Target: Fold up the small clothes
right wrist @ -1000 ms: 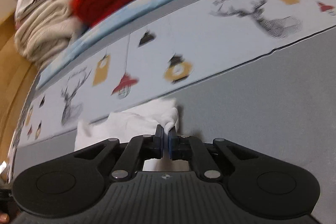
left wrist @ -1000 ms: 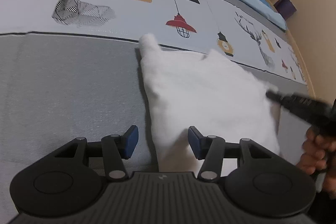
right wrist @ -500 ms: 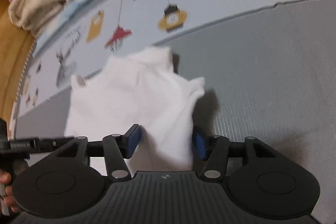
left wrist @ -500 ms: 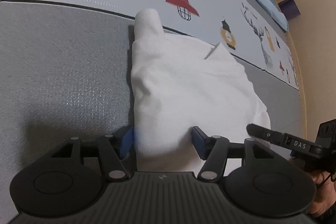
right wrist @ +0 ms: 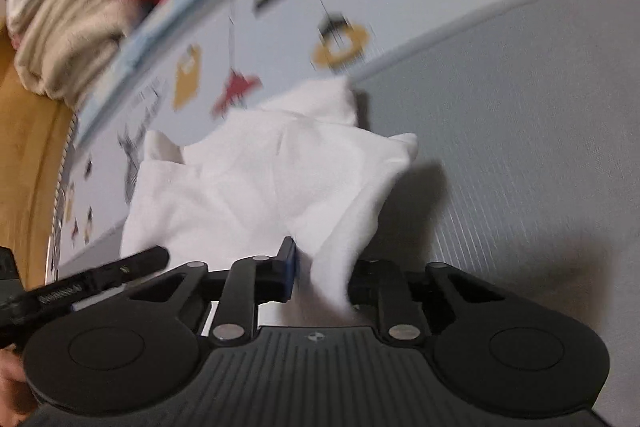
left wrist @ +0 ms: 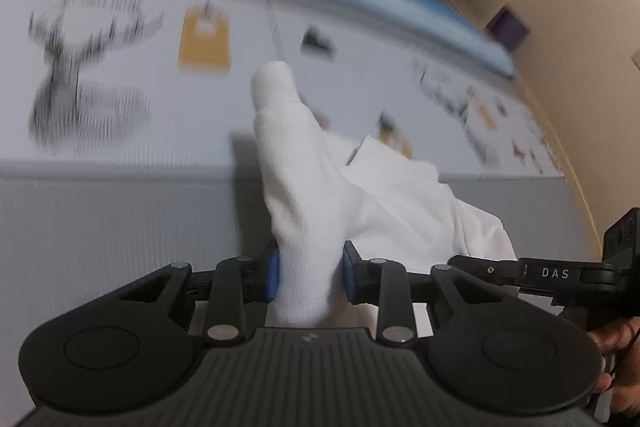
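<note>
White garment [left wrist: 316, 211] bunched between the closing left tool's [left wrist: 309, 274] pads.

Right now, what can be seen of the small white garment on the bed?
The small white garment is soft, plain, knit-looking cloth, loosely crumpled into folds, with points sticking up along its far edge. It lies on the grey ribbed bed cover, its far end reaching the pale printed sheet. Its near edge is bunched between the blue pads of both grippers, the left gripper at one corner and the right gripper at the other; both pairs of jaws are closing on the cloth.
</note>
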A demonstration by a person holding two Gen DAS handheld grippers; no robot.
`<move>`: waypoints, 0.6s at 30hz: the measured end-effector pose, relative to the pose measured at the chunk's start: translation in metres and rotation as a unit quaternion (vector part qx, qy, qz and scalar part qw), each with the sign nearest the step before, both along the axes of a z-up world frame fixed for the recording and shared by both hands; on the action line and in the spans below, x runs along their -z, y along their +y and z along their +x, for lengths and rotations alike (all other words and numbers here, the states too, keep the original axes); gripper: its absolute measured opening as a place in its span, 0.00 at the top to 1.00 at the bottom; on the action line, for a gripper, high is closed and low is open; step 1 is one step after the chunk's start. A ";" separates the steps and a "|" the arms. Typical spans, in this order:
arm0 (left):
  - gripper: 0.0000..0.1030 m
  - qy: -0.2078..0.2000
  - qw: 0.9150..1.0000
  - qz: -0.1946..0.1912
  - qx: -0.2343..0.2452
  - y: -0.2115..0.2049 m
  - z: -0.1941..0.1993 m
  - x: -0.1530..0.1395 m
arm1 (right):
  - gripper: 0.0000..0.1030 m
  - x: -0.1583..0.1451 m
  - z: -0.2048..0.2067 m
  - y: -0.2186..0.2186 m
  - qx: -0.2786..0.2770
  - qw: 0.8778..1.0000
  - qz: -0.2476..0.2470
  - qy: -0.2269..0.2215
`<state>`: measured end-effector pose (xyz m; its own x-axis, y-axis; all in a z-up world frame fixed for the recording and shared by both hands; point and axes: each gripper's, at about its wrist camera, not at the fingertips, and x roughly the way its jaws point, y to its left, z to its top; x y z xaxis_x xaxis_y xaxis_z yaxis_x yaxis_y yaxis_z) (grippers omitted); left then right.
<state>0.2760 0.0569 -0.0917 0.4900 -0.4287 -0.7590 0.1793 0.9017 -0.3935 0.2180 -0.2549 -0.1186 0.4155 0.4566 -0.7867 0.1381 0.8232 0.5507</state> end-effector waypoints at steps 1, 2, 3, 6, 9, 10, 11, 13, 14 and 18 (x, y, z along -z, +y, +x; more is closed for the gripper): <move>0.67 -0.021 1.000 0.003 -0.002 -0.001 0.001 -0.007 | 0.80 -0.006 0.002 0.003 0.002 1.000 -0.005 -0.020; 0.67 -0.045 0.999 0.001 -0.006 0.000 0.003 -0.015 | 0.80 -0.012 0.005 0.005 0.004 0.999 -0.008 -0.042; 0.67 -0.064 0.998 -0.001 -0.012 0.000 0.005 -0.021 | 0.80 -0.018 0.008 0.008 0.005 0.998 -0.015 -0.067; 0.53 -0.115 0.991 0.007 -0.063 0.007 0.010 -0.035 | 0.80 -0.035 0.018 0.013 0.023 0.990 -0.025 -0.138; 0.47 -0.082 0.993 -0.001 -0.087 0.019 0.020 -0.028 | 0.52 -0.038 0.032 0.011 0.047 0.982 -0.071 -0.170; 0.47 -0.051 0.995 -0.010 -0.082 0.022 0.023 -0.020 | 0.41 -0.036 0.038 0.010 0.060 0.980 -0.094 -0.162; 0.47 -0.020 0.997 -0.015 -0.079 0.025 0.026 -0.011 | 0.42 -0.031 0.041 0.007 0.071 0.980 -0.109 -0.152; 0.44 0.022 0.997 -0.012 -0.073 0.030 0.028 0.003 | 0.44 -0.027 0.043 -0.003 0.080 0.983 -0.098 -0.131; 0.43 0.042 0.997 -0.010 -0.072 0.031 0.029 0.010 | 0.44 -0.026 0.042 -0.007 0.077 0.986 -0.079 -0.128; 0.45 0.117 0.989 -0.051 -0.076 0.043 0.030 0.041 | 0.45 -0.011 0.043 -0.002 0.031 0.995 -0.053 -0.079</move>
<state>0.3061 0.1002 -0.1326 0.3709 -0.4432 -0.8161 -0.0619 0.8650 -0.4979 0.2606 -0.2572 -0.1073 0.5630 0.3441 -0.7515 0.1087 0.8705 0.4800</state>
